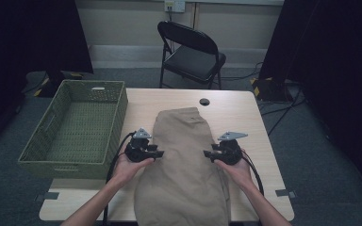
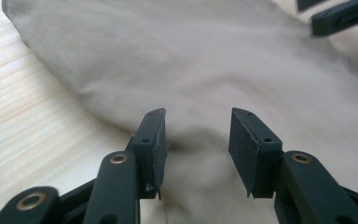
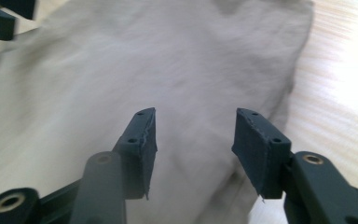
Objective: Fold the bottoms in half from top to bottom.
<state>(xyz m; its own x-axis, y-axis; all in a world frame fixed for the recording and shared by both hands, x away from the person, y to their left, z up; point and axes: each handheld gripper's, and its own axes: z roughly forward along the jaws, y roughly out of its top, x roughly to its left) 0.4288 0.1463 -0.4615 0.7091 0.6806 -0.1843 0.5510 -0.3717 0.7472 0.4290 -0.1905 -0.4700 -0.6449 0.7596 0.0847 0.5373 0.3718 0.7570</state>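
A pair of folded tan trousers [image 1: 184, 160] lies lengthwise down the middle of the wooden table [image 1: 245, 117], its near end hanging over the front edge. My left gripper [image 1: 159, 153] hovers at the cloth's left edge, pointing right. My right gripper [image 1: 207, 153] hovers at the right edge, pointing left. In the left gripper view the tan cloth [image 2: 205, 60] lies under my open left gripper [image 2: 196, 128], nothing between the jaws. The right gripper view has my right gripper [image 3: 195, 128] open over the cloth [image 3: 135, 60] near its edge.
A green woven basket [image 1: 78, 127], empty, stands on the table's left side, overhanging it. A black folding chair [image 1: 191, 54] stands behind the table. A dark round hole [image 1: 204, 101] sits near the table's far edge. Bare wood lies right of the trousers.
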